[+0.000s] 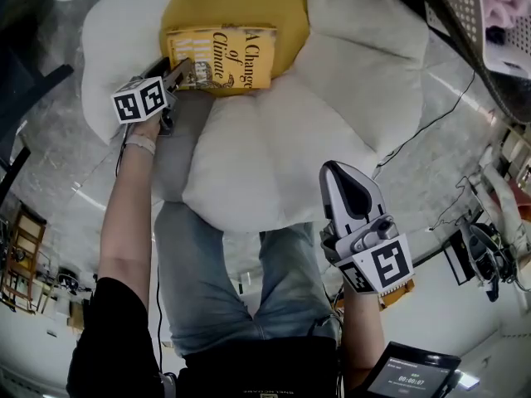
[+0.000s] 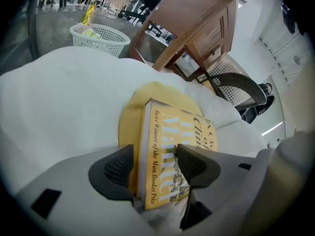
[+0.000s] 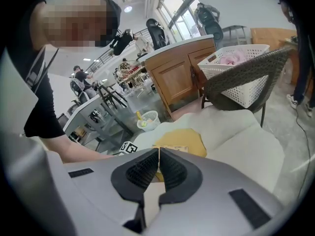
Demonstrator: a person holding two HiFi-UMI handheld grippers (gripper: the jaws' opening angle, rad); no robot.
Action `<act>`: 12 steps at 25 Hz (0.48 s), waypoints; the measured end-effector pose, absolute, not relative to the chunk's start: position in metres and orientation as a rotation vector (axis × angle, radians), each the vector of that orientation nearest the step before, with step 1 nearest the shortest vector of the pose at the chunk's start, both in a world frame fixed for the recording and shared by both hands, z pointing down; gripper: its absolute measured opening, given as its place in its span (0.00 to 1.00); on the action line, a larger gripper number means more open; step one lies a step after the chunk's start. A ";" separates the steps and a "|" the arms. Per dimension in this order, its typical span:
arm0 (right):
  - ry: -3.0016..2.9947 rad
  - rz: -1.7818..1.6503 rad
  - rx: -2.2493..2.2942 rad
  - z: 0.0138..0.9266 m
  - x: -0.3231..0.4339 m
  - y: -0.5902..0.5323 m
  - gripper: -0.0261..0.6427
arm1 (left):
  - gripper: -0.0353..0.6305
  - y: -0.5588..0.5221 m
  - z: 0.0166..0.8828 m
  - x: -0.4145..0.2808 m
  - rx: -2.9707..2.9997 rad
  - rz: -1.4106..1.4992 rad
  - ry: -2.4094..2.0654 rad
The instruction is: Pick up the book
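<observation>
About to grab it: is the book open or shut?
Shut: the book lies flat on the cushion, front cover up, no pages spread.

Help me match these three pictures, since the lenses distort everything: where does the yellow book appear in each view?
Head view: book at top centre, left of middle.
Left gripper view: book low centre, between the left gripper's fingers.
Right gripper view: book small, at centre, just above the right gripper's fingers.
Shared landmark: the cushion's yellow centre under the book.
</observation>
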State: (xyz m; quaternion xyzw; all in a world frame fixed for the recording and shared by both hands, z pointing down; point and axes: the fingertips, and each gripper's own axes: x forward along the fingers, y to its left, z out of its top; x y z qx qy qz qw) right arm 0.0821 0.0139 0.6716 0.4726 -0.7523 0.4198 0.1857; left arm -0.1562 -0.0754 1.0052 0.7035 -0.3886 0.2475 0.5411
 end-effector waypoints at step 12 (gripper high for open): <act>-2.087 1.197 1.342 0.678 0.086 0.019 0.08 | 0.45 -0.078 1.004 -0.152 1.673 0.503 -0.773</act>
